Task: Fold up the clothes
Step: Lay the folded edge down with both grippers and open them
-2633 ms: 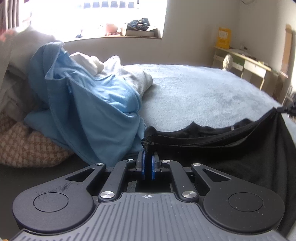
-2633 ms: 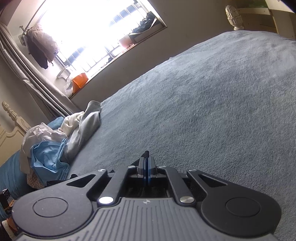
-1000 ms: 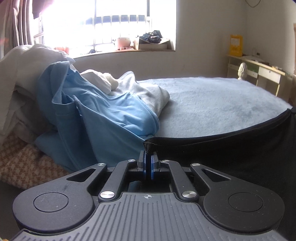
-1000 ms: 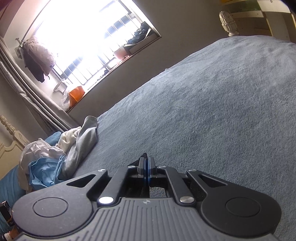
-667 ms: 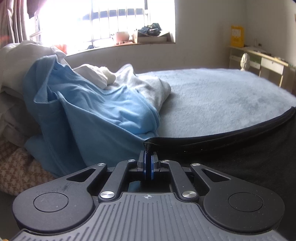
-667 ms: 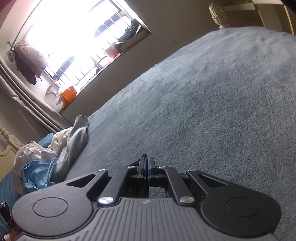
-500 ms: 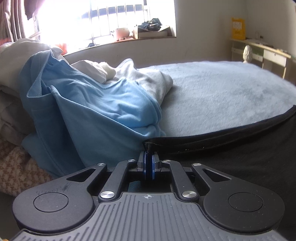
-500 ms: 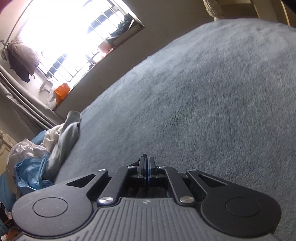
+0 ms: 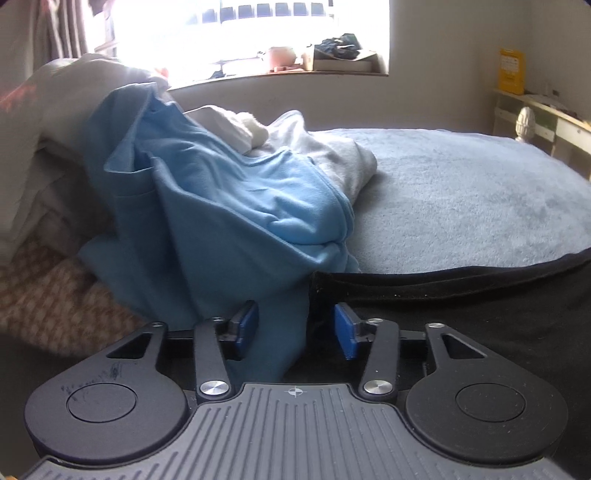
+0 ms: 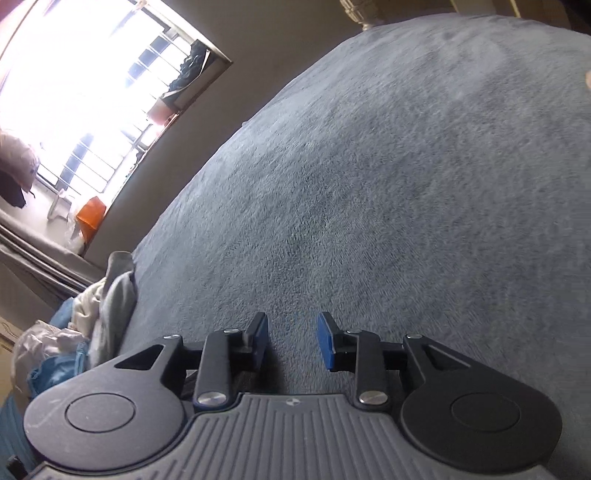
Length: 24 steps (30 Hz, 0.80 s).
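- Black garment (image 9: 461,306): its hemmed corner sits between the blue pads of the left gripper (image 9: 297,330), whose jaws have just been opening and now stand apart without pressing on it
- From that corner the black garment runs off along the near edge of the bed (image 9: 461,206), its hem lying in a long curve across the grey-blue cover
- Right gripper (image 10: 293,341): its jaws have just been opening too; they stand apart with nothing between them, only the bed cover showing in the gap
- Light blue garment (image 9: 229,221): heaped just beside the black garment's corner, one fold hanging down into the gap of the left jaws
- Grey and white clothes (image 9: 332,155) lie behind the blue one, farther up the bed
- Window (image 9: 258,33) with a cluttered sill is on the wall beyond the bed
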Each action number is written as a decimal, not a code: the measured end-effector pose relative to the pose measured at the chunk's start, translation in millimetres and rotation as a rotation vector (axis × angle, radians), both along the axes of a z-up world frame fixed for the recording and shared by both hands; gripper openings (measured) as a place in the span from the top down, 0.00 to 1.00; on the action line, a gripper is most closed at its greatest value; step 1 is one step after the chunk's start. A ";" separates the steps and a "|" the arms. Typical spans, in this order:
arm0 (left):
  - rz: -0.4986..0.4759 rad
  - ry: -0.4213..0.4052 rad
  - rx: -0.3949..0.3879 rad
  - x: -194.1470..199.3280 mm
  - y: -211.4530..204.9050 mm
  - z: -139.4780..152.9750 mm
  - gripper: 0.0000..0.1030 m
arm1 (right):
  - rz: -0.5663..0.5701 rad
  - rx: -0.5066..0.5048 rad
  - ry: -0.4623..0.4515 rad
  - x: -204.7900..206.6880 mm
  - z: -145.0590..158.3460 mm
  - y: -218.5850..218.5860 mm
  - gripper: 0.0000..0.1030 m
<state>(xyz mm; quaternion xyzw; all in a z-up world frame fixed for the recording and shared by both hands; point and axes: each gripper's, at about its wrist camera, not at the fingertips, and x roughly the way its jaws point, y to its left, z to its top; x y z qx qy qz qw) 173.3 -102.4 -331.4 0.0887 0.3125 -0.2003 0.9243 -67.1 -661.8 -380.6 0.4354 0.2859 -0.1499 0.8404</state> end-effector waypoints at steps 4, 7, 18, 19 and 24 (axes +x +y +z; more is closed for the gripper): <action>0.004 0.055 -0.068 -17.4 23.4 19.5 0.50 | 0.023 0.060 -0.069 -36.2 26.9 -3.6 0.69; -0.007 0.120 -0.110 -35.5 43.2 30.8 0.50 | 0.069 0.119 -0.141 -69.5 47.9 -2.3 0.69; -0.037 0.476 -0.228 -112.1 92.4 2.3 0.50 | 0.261 0.006 0.047 -157.4 30.5 105.9 0.70; -0.039 0.492 -0.256 -115.5 94.9 -2.8 0.50 | 0.263 -0.009 0.058 -160.6 27.4 112.0 0.70; -0.046 0.525 -0.291 -120.0 91.8 -17.4 0.51 | 0.296 -0.038 0.084 -163.6 23.1 121.1 0.82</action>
